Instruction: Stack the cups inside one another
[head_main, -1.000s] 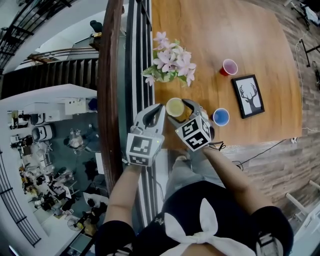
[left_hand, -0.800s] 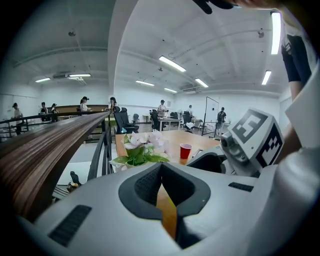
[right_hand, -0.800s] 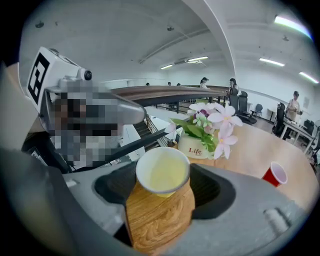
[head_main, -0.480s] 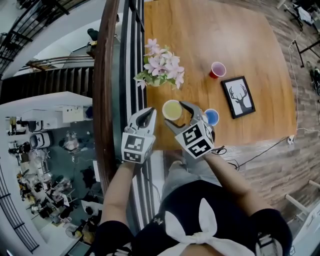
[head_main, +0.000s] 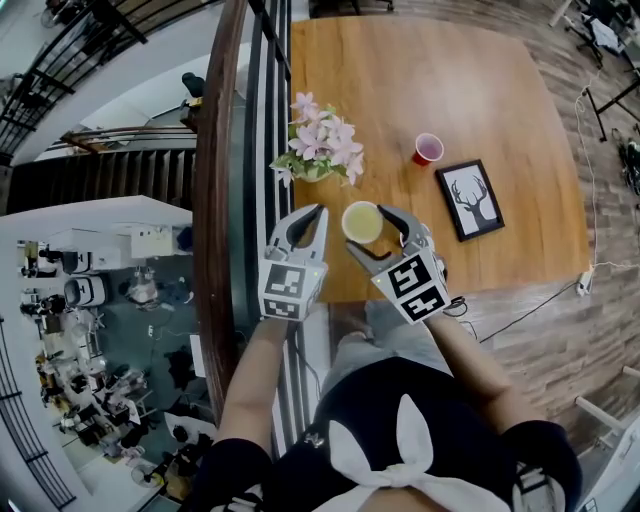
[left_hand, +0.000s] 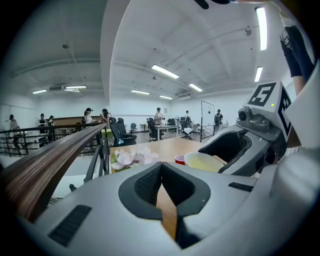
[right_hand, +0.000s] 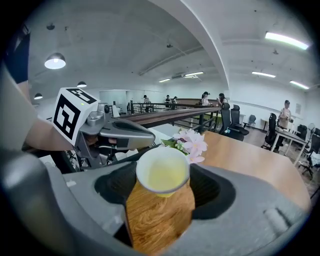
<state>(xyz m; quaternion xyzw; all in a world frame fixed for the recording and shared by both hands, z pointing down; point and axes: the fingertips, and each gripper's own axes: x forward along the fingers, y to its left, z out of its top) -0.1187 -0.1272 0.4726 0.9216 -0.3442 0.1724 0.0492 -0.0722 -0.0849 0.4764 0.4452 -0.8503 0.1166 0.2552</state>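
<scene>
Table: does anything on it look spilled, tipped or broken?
Nothing stands out. The red cup and flowers stand upright, the deer picture lies flat, and the right tongs hold the yellow cup upright.

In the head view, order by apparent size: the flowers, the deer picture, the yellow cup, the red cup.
1. flowers
2. deer picture
3. yellow cup
4. red cup
The yellow cup is held nearer the camera, so its lead over the red cup is unsure.
</scene>
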